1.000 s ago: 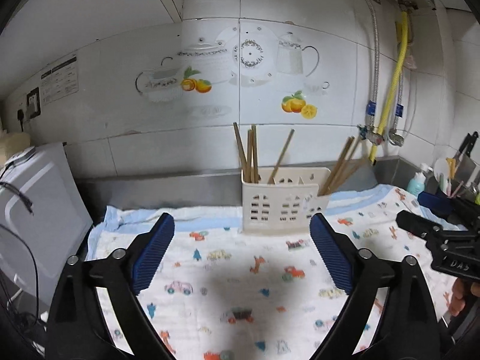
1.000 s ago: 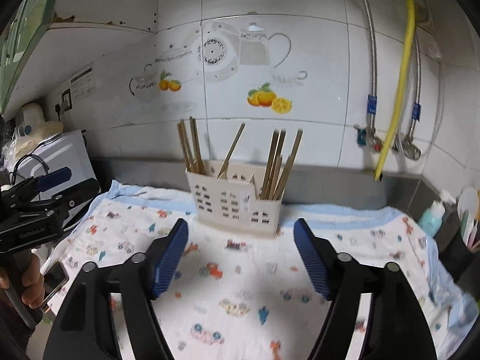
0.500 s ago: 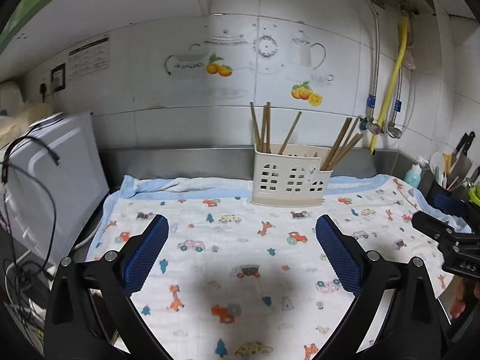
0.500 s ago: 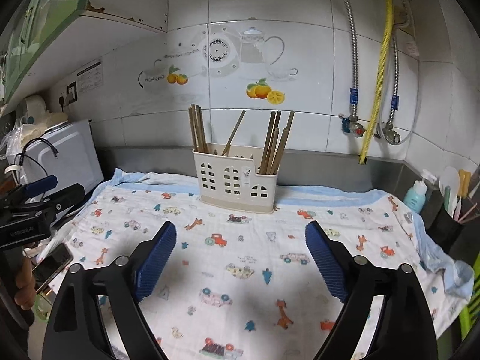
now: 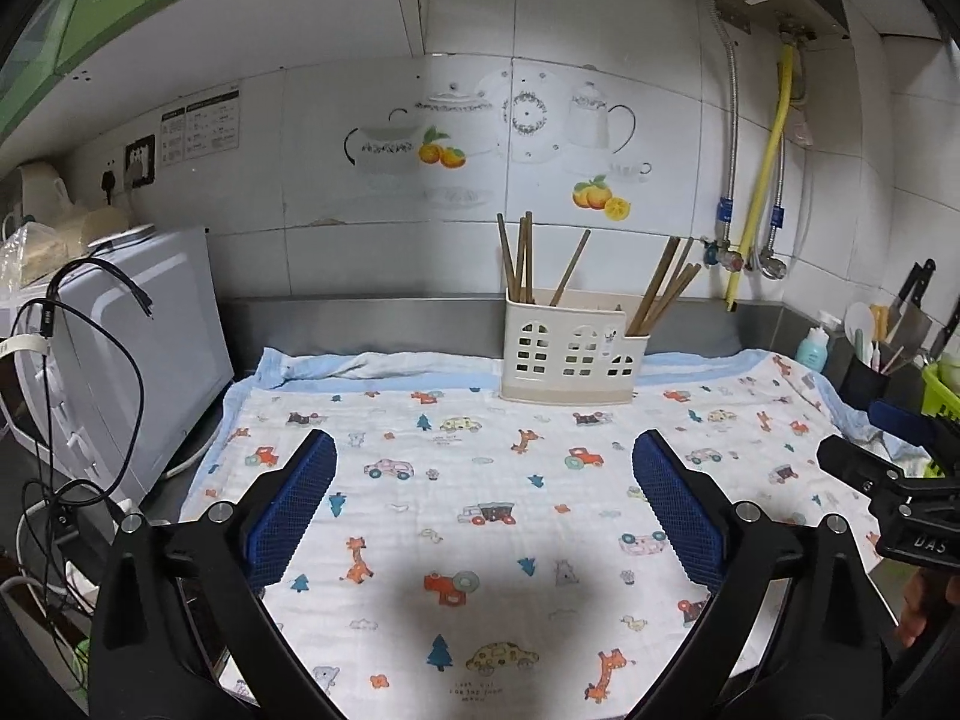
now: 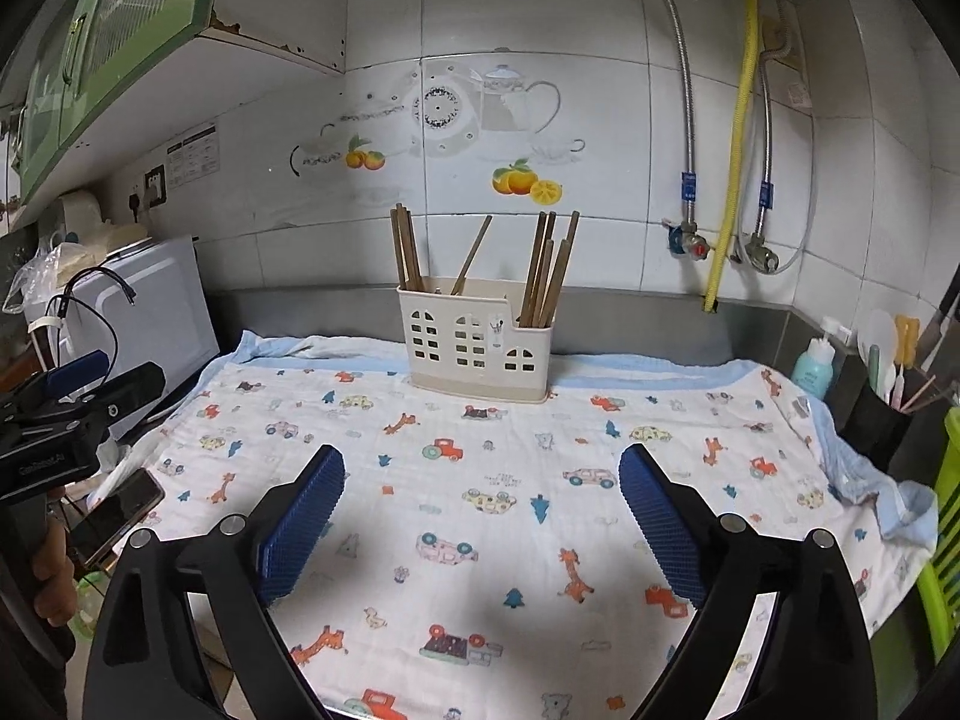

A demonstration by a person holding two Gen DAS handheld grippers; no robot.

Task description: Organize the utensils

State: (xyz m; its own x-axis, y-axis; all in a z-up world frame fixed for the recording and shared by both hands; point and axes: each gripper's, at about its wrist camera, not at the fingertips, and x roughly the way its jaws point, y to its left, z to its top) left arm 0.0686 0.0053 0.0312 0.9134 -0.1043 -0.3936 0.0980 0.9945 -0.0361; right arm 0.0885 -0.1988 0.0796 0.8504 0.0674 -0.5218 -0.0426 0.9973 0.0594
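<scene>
A cream plastic utensil holder [image 5: 573,354] stands at the back of a cartoon-print cloth [image 5: 480,516], near the wall. It also shows in the right wrist view [image 6: 477,351]. Several wooden chopsticks [image 5: 663,288] stand in its left and right compartments; they also show in the right wrist view [image 6: 543,267]. My left gripper [image 5: 483,501] is open and empty, well in front of the holder. My right gripper [image 6: 480,516] is open and empty, also well back from it. Each gripper shows at the edge of the other's view.
A white microwave [image 5: 114,354] with loose cables stands at the left. A phone [image 6: 117,516] lies at the cloth's left edge. A black cup of utensils [image 6: 885,414], a soap bottle [image 6: 813,363] and a green rack [image 6: 945,516] stand at the right. Pipes [image 6: 729,168] run down the wall.
Both grippers have pulled back and up from the holder, which now looks smaller and farther away. Both stay open and empty.
</scene>
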